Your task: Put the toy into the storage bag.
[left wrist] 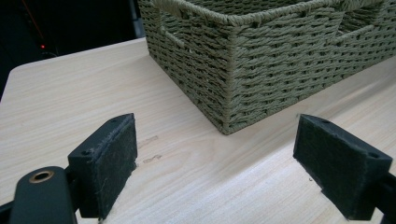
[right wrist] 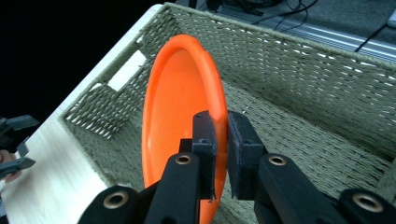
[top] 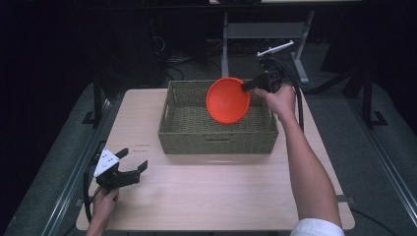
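My right gripper (right wrist: pixel 219 140) pinches the orange plate's (top: pixel 227 100) rim, held on edge above the wicker basket (top: pixel 187 132). Lower gently, centred. Left gripper (top: pixel 132 166) gapes idle near the table's (top: pixel 221 196) front-left corner.

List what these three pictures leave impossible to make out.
- Basket floor under the orange plate: high view, the tilted plate covers part of it.
- Small dark marks on the table left of the basket: high view, too small to read.
- Plate's lower rim: right gripper view, hidden behind the right gripper.
- Basket's far side: left gripper view, cut off by the top edge.
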Demonstrator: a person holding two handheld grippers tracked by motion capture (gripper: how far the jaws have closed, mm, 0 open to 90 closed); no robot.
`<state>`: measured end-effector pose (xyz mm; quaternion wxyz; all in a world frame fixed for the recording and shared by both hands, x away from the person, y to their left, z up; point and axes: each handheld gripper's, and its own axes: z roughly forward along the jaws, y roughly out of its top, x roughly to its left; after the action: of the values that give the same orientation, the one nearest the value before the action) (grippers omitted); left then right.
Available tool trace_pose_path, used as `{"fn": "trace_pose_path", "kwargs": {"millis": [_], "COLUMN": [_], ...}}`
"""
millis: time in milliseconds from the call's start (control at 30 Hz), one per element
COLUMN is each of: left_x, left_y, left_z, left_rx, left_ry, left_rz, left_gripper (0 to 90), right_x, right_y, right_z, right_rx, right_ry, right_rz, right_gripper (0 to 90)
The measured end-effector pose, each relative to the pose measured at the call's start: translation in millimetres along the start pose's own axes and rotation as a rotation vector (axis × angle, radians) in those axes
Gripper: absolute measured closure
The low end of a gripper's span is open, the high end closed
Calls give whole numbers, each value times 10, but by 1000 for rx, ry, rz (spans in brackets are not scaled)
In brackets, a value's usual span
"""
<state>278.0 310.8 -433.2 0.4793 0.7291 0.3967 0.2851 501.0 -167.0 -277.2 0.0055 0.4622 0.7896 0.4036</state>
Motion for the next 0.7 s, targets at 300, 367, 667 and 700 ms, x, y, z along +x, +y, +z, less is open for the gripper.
{"fn": "trace_pose_path", "kwargs": {"millis": [300, 367, 667, 700], "left_x": [1, -3, -3, -3], "left_y": [2, 2, 3, 3], "left_z": [3, 2, 3, 2], "left_rx": [7, 5, 5, 6], "left_ry": [-2, -1, -2, -3], "left_rz": [9, 9, 9, 8], "left_gripper": [130, 130, 130, 130], "right_x": [-85, -96, -145, -158], "right_y": [-9, -14, -69, -83], "right_z": [127, 164, 346, 364], "right_rx": [16, 27, 51, 56], "right_ry": [-31, -34, -38, -38], "right_rz": [27, 35, 59, 64], "right_gripper": [822, 822, 822, 822]}}
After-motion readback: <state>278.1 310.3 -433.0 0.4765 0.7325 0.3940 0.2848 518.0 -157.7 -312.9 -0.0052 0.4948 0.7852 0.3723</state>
